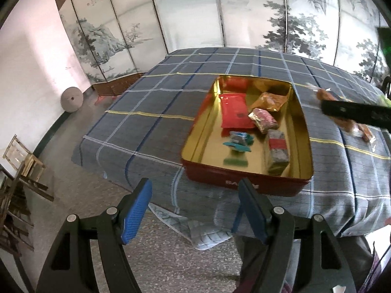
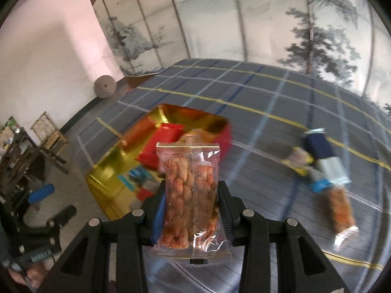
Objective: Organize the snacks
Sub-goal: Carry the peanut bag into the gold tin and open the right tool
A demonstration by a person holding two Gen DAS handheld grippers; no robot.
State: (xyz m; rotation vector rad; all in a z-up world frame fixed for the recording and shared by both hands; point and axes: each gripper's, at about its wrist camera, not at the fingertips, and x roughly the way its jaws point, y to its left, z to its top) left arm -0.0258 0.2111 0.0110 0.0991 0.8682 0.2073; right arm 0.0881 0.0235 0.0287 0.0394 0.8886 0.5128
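A red tin box with a gold inside (image 1: 288, 90) stands on the checked blue tablecloth; it also shows in the right wrist view (image 2: 107, 185). It holds a red packet (image 1: 235, 113), an orange packet (image 1: 268, 101), a pink packet (image 1: 264, 119), a grey-red bar (image 1: 277, 151) and small teal sweets (image 1: 238, 141). My left gripper (image 1: 195, 213) is open and empty, off the table's near edge in front of the box. My right gripper (image 2: 191, 210) is shut on a clear packet of orange twisted snacks (image 2: 190, 195), held above the cloth to the right of the box.
Loose snacks lie on the cloth to the right: a dark blue and silver packet (image 2: 325, 156), a yellow-edged one (image 2: 297, 160) and another clear twisted-snack packet (image 2: 341, 212). A painted folding screen (image 1: 220, 19) stands behind the table. Wooden chairs (image 1: 22, 168) stand at left on the floor.
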